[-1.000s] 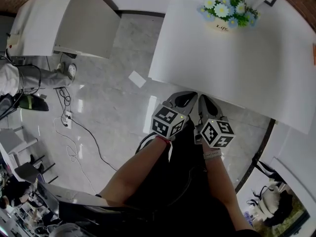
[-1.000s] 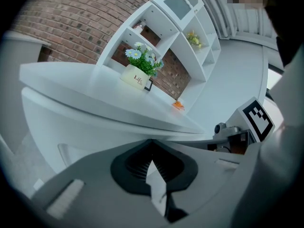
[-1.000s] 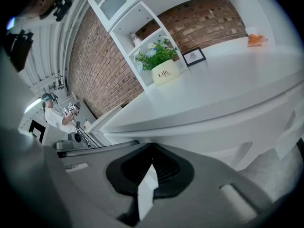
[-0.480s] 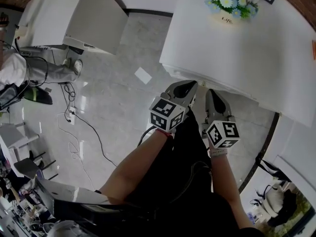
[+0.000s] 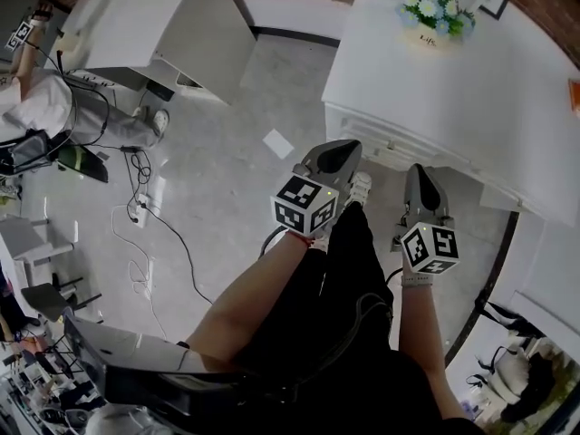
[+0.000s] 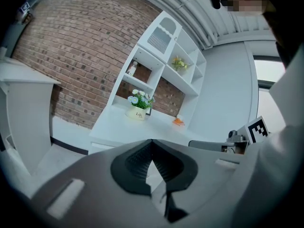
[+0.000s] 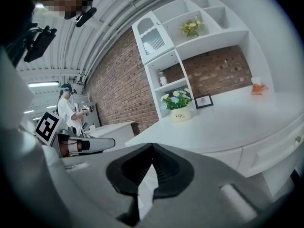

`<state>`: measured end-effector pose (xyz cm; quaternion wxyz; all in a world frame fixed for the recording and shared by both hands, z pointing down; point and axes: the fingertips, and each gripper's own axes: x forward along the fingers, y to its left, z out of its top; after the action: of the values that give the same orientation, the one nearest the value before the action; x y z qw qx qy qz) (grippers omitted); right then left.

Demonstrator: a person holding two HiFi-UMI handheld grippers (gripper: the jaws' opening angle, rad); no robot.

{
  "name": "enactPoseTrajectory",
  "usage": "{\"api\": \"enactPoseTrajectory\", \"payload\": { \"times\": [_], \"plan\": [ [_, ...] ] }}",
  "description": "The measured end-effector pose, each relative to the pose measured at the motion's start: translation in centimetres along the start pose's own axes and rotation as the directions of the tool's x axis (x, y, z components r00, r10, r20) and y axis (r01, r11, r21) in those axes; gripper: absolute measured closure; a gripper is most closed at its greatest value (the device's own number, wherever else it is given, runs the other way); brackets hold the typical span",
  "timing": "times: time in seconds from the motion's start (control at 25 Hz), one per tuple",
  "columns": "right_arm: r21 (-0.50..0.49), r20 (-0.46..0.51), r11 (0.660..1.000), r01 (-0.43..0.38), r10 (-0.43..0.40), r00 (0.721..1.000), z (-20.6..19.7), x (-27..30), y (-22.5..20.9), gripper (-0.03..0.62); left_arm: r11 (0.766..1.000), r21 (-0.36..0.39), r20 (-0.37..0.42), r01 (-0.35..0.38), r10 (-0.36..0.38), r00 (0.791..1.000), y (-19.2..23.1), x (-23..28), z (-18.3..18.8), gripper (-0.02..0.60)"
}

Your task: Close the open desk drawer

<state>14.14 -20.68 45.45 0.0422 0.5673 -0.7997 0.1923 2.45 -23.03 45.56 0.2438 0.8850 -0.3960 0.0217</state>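
Observation:
The white desk (image 5: 453,80) fills the head view's upper right. Its drawer fronts (image 5: 376,143) show under the near edge, and I cannot tell whether one stands pulled out. In the right gripper view the drawer fronts (image 7: 268,151) sit below the desk top (image 7: 237,122). My left gripper (image 5: 343,149) is shut and holds nothing, its tips close to the desk's front corner. My right gripper (image 5: 418,175) is also shut and holds nothing, just short of the desk front. Each gripper's own view shows its jaws closed, left gripper (image 6: 152,141) and right gripper (image 7: 152,146).
A flower pot (image 5: 433,16) stands at the desk's back, under white wall shelves (image 7: 190,32). A second white desk (image 5: 136,25) stands at the upper left, with a person (image 5: 36,107) beside it. Cables (image 5: 136,216) and a sheet of paper (image 5: 278,143) lie on the grey floor.
The view has drawn back from the desk, and its drawer fronts have come into sight. The two grippers have moved apart, the right one going right. Both stay shut.

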Motion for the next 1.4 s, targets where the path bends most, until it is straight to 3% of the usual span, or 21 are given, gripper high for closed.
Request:
{"api": "enactPoseTrajectory", "payload": {
  "times": [0.8,1.4],
  "plan": [
    [-0.097,0.118,0.995,0.031,-0.019,0.993,2.2,-8.9,4.3,0.592,0.998,0.053,0.109,0.045,-0.051,0.993,-3.5,-7.6,2.5,0.580],
    [-0.096,0.160,0.992,0.078,-0.062,0.985,2.6,-13.2,4.1,0.592,0.997,0.070,0.144,0.037,-0.047,0.988,-4.7,-10.8,2.9,0.580]
  ]
}}
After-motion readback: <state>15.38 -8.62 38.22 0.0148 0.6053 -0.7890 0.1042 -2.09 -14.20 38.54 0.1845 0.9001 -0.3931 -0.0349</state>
